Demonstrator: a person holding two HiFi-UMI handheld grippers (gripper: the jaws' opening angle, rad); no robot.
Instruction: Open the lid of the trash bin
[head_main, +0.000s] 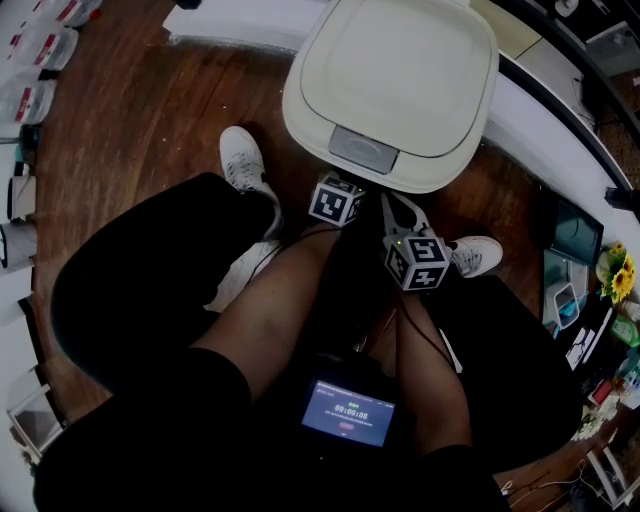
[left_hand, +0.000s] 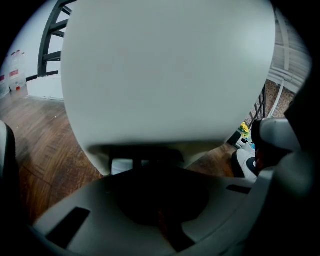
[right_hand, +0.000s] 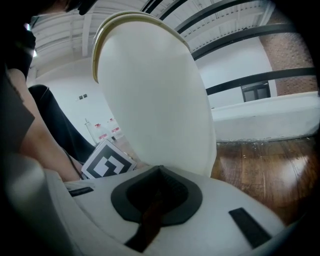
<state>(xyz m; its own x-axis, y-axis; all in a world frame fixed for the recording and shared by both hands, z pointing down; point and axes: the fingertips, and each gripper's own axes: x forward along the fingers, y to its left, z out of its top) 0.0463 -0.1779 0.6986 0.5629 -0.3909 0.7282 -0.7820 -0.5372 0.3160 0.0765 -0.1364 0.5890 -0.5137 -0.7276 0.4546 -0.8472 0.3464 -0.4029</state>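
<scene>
My left gripper (left_hand: 162, 215) and right gripper (right_hand: 152, 210) both have jaws closed on nothing. If I miss the lid's (head_main: 395, 75) grey latch (head_main: 363, 150), the trash bin (right_hand: 150, 90) could tip.

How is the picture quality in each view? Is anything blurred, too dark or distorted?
Head view: dim overall; the dark clothing loses detail, while the pale lid stays readable. Left gripper view: the trash bin is very close, soft and featureless, and the corners are black. Right gripper view: sharper, but the wide angle bends the railings.
</scene>
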